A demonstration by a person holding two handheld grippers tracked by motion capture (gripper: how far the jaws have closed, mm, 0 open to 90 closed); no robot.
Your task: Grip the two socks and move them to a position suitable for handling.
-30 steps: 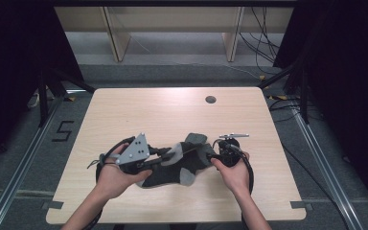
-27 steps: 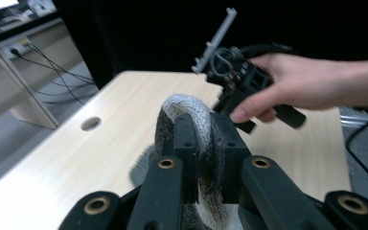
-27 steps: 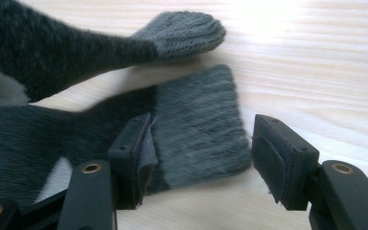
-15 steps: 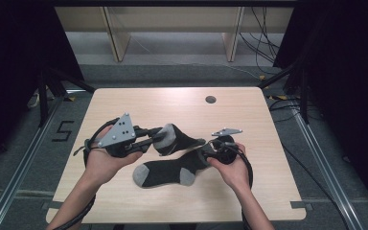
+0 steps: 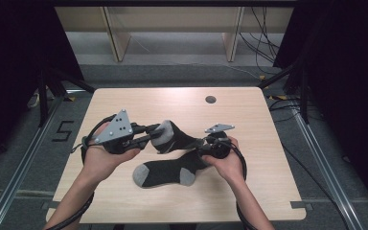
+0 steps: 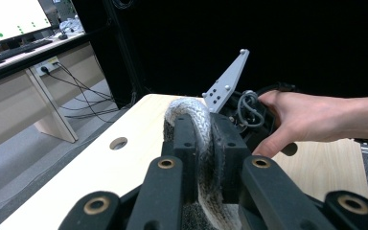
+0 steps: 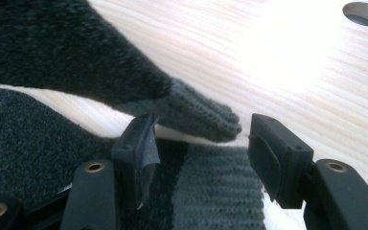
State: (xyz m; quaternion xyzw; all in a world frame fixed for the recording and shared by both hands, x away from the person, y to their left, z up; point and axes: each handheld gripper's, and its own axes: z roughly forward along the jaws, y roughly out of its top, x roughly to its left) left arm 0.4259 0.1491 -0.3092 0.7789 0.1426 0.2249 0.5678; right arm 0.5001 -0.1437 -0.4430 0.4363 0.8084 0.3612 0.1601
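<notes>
Currently left gripper [image 6: 199, 158] clamped on lifted sock [image 5: 172, 136] toe; right gripper [image 7: 201, 143] jaws apart, just reopening, over flat sock [image 5: 170, 171] cuff, nothing pinched. Risk: right closes on both cuffs, dragging socks together.

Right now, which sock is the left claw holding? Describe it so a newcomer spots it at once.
On the pale wooden table, two dark socks sit between the person's hands. The held sock is the farther one, lifted at its grey toe by the left claw; the other sock lies flat, nearer the person.
</notes>
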